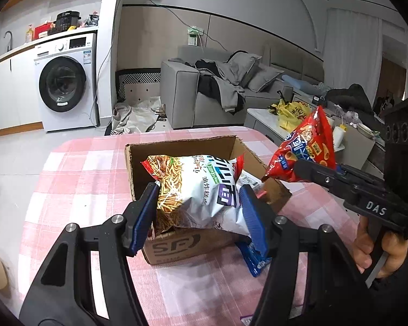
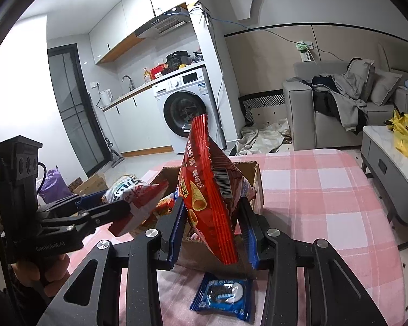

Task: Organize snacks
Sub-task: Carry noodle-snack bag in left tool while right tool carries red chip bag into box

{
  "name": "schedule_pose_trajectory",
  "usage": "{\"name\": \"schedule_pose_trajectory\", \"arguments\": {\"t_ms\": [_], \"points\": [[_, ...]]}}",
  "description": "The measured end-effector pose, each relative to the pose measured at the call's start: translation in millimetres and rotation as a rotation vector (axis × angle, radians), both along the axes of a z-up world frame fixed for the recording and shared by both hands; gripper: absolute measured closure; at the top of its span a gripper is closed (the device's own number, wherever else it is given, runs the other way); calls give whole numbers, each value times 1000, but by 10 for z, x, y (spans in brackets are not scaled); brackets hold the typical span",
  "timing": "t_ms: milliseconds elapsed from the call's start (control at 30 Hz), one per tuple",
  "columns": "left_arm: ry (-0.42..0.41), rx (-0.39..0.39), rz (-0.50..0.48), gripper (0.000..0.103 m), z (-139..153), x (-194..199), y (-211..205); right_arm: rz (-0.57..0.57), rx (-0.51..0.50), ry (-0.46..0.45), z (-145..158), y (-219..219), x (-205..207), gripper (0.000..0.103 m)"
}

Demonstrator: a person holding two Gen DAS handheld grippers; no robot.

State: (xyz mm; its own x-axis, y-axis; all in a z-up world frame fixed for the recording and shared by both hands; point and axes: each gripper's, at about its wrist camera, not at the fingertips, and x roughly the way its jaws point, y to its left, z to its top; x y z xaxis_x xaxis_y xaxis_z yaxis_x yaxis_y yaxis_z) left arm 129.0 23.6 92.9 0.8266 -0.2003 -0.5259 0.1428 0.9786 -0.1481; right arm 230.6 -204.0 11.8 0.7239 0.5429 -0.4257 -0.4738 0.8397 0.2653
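White noodle-snack bag (image 1: 201, 193) sits squeezed in my left claw (image 1: 201, 217), over the open cardboard box (image 1: 176, 247), its bottom down inside. Red cone-snack bag (image 2: 212, 203) hangs pinched in my right claw (image 2: 213, 233), just above the box's near edge. Blue cookie packet (image 2: 221, 297) lies flat on the pink checked bench (image 2: 326, 190), right beside the box.

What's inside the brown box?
The cardboard box has the big white noodle-snack bag going in, pinched by the left gripper. Beside it a little more packaging peeks out. The bag covers the bottom, so anything deeper is hidden.
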Motion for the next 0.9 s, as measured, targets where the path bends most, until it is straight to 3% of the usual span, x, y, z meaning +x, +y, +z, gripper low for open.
{"name": "schedule_pose_trajectory", "arguments": {"t_ms": [633, 900], "points": [[35, 9, 36, 45, -313, 745, -8, -22, -57, 3, -127, 200, 436, 65], [24, 39, 46, 45, -350, 978, -12, -24, -29, 34, -223, 222, 623, 65]]}}
